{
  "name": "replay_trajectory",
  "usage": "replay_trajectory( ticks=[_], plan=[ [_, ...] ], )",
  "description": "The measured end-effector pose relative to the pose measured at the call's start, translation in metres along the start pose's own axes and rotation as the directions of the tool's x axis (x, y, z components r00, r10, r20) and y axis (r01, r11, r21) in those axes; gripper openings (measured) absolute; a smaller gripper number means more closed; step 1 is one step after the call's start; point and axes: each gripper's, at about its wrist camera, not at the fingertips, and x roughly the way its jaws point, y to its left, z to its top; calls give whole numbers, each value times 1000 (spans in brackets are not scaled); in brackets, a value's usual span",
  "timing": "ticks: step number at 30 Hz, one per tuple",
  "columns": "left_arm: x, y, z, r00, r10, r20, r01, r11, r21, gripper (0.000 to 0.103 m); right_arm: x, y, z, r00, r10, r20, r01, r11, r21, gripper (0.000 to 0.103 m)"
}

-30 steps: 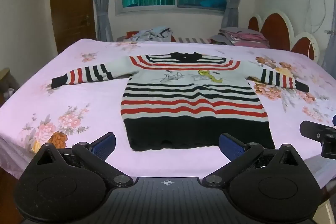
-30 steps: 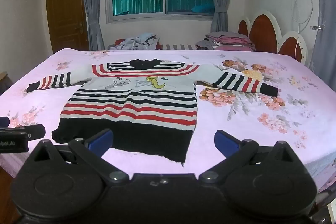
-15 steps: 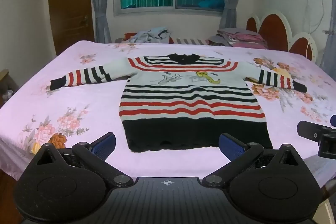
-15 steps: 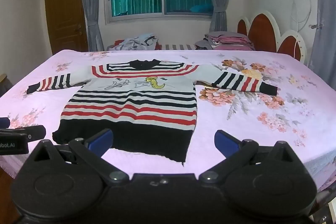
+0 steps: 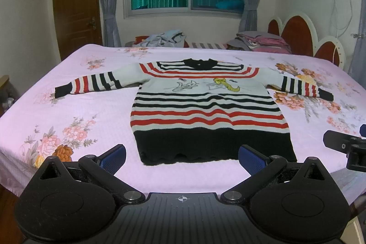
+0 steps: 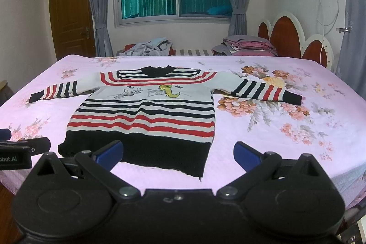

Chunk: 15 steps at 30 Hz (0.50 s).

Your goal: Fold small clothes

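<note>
A small knitted sweater with red, black and white stripes, a black hem and cartoon figures on the chest lies flat on the pink floral bed sheet, both sleeves spread out. It also shows in the right wrist view. My left gripper is open and empty, just short of the black hem. My right gripper is open and empty, near the hem's right corner. The right gripper's body shows at the right edge of the left wrist view.
The bed's near edge runs just below both grippers. A red and white headboard stands at the right. Piles of clothes and folded bedding lie beyond the far edge, under a window. A wooden door is at the left.
Both views have shifted slightly; the sweater sits a little lower and nearer in the frames. Both grippers stay open and empty.
</note>
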Motion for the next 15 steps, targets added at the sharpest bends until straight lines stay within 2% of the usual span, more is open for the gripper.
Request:
replay_trajectory(
  ticks=[15],
  plan=[
    [-1, 0, 1, 1000, 6, 6, -6, 1000, 7, 103, -1, 0, 1, 1000, 0, 1, 0, 1000, 3, 103]
  ],
)
